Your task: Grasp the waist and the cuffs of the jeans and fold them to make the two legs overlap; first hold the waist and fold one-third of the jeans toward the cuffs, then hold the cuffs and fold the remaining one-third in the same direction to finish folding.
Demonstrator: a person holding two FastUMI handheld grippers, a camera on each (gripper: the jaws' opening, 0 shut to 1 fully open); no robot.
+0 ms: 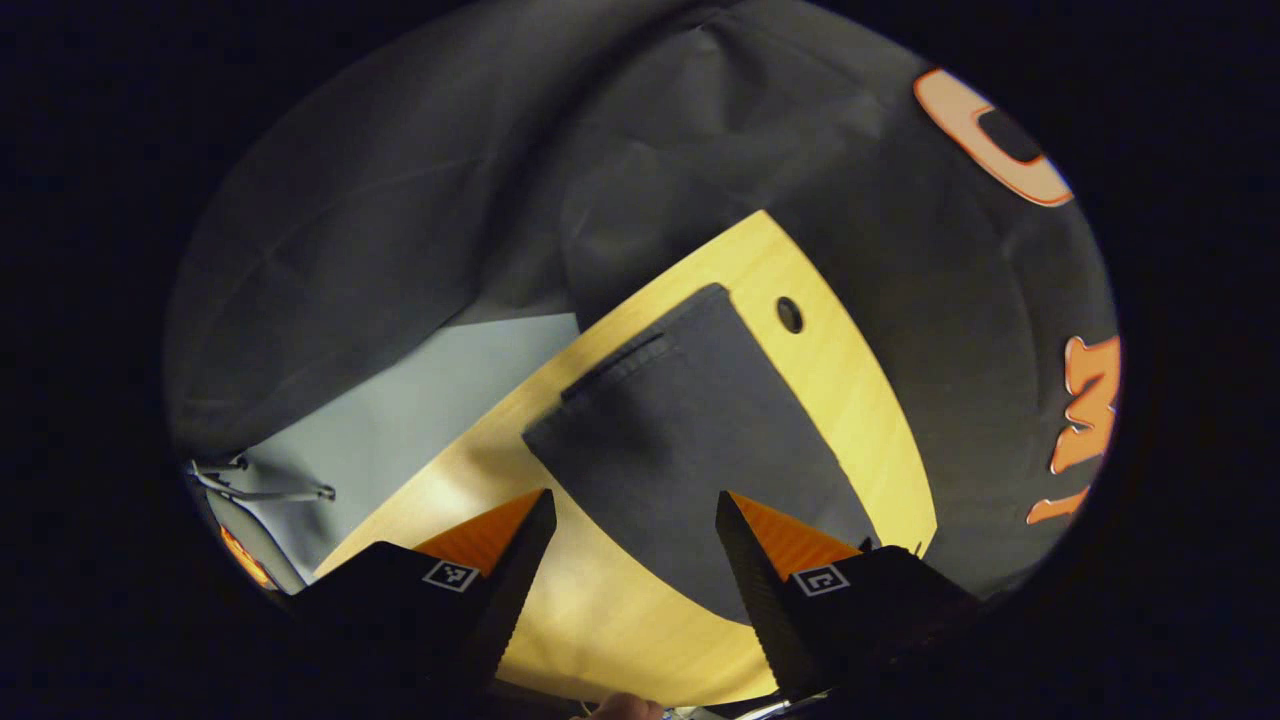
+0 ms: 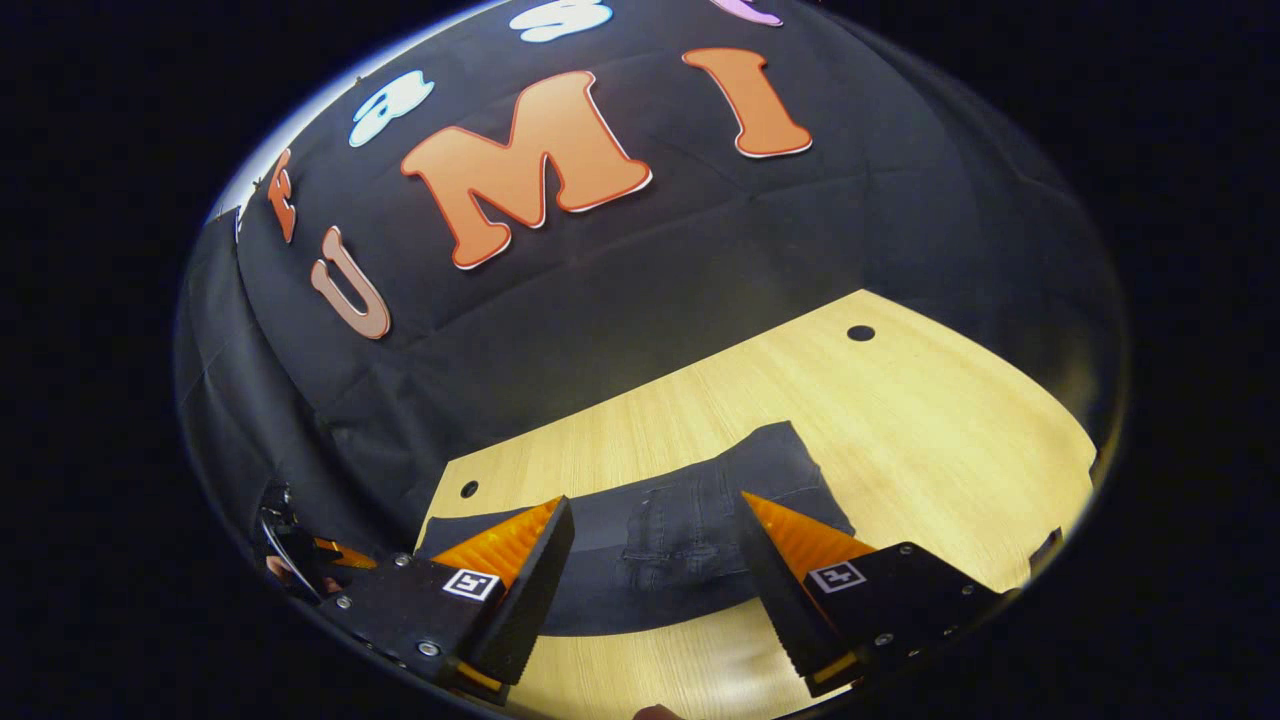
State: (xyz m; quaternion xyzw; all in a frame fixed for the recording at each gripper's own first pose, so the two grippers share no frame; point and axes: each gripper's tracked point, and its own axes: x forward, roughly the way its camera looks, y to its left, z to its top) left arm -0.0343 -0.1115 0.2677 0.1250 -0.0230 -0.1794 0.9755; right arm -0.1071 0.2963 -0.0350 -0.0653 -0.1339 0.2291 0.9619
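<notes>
Now both grippers, left (image 1: 635,545) and right (image 2: 655,550), are released above the table (image 2: 900,420). We judge the jeans (image 2: 700,520) soft, heavy denim; pinch waist and cuff hems.

We are seeing dim, warm light overall. Glare is pooling on the table (image 1: 600,610) near the lens in both views. Fisheye curvature is bending the table edges; the rims are darkening and softening.

Table (image 2: 930,420): you see pale wood, round holes (image 2: 860,333) near its corners.
Floor (image 1: 420,410): grey, beside the table's edge.
</notes>
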